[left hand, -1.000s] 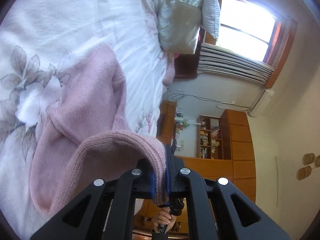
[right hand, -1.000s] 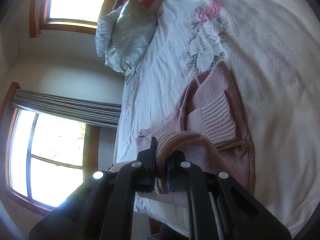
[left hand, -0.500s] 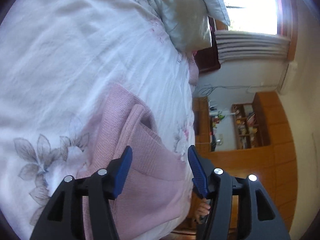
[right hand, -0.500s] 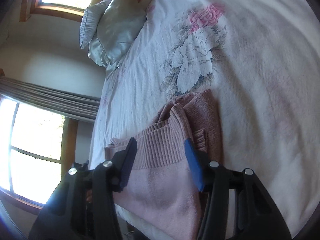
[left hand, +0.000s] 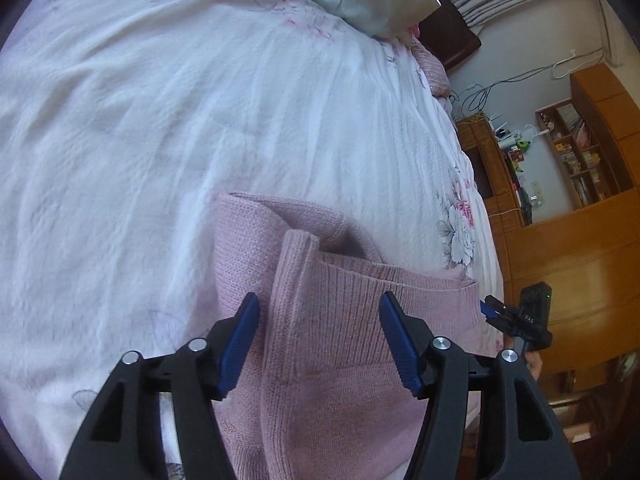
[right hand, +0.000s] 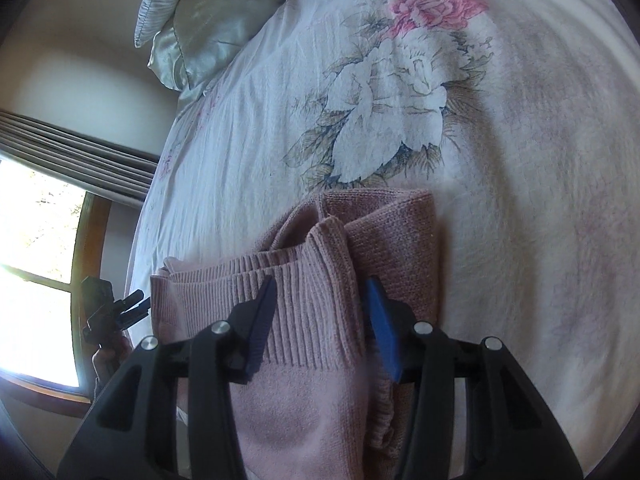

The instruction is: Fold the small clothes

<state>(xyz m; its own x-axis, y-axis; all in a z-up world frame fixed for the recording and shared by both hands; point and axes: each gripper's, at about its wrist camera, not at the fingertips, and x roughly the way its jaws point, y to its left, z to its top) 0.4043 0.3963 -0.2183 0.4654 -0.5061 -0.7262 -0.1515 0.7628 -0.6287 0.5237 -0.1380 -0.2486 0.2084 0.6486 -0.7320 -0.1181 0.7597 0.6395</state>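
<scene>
left gripper [left hand: 320, 340] agape | right gripper [right hand: 320, 320] agape | sweater [left hand: 340, 320] near edge cut off

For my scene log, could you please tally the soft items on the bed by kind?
Pink knitted sweater: 1
Pillows: 2
Floral bedspread: 1
Total: 4
</scene>
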